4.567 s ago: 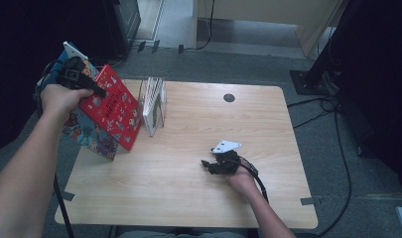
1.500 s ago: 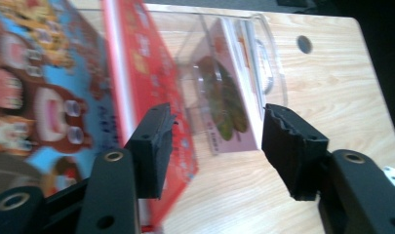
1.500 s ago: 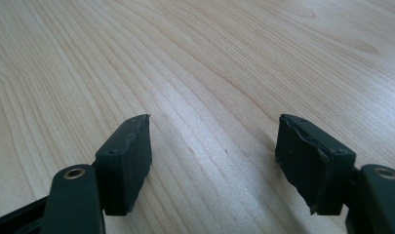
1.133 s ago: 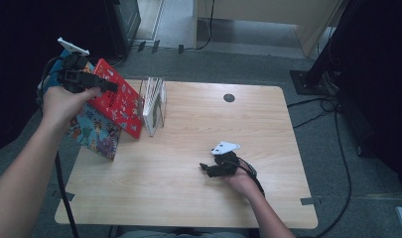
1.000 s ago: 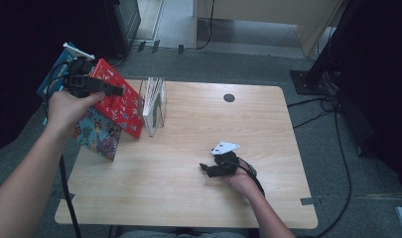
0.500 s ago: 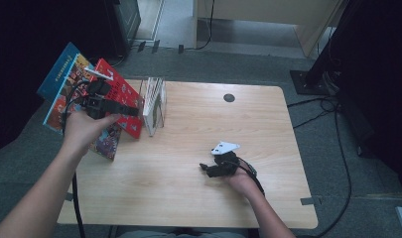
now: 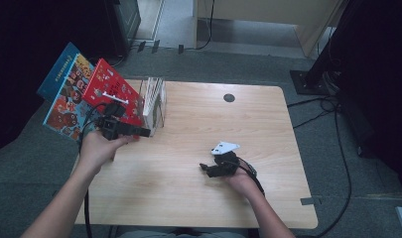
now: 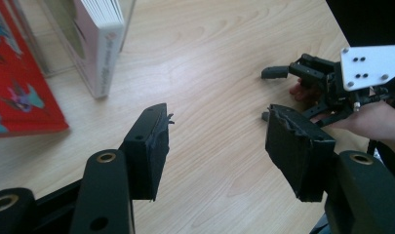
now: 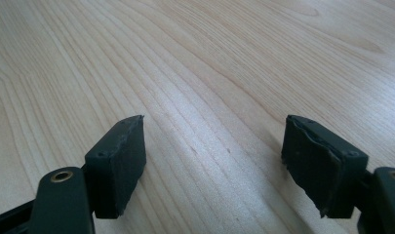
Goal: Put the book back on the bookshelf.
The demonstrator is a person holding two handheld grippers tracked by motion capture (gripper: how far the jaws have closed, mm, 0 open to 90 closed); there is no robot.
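Two picture books are leaning at the far left edge of the counter [image 7: 198, 188]: a blue picture book [image 7: 64, 99] is standing outermost, and a red picture book [image 7: 111, 91] is resting against it on the inner side. Just to their right, a clear holder [image 7: 161, 106] is carrying an upright white book [image 8: 103, 44]. The left claw [image 7: 141, 132] is hovering just in front of the red picture book and beside the holder, its jaws spread wide with nothing but bare wood between them. Well apart to the right, near the counter's middle, the right claw [image 7: 204, 167] is lying low on the wood in the person's hand, its jaws likewise spread and pinching nothing.
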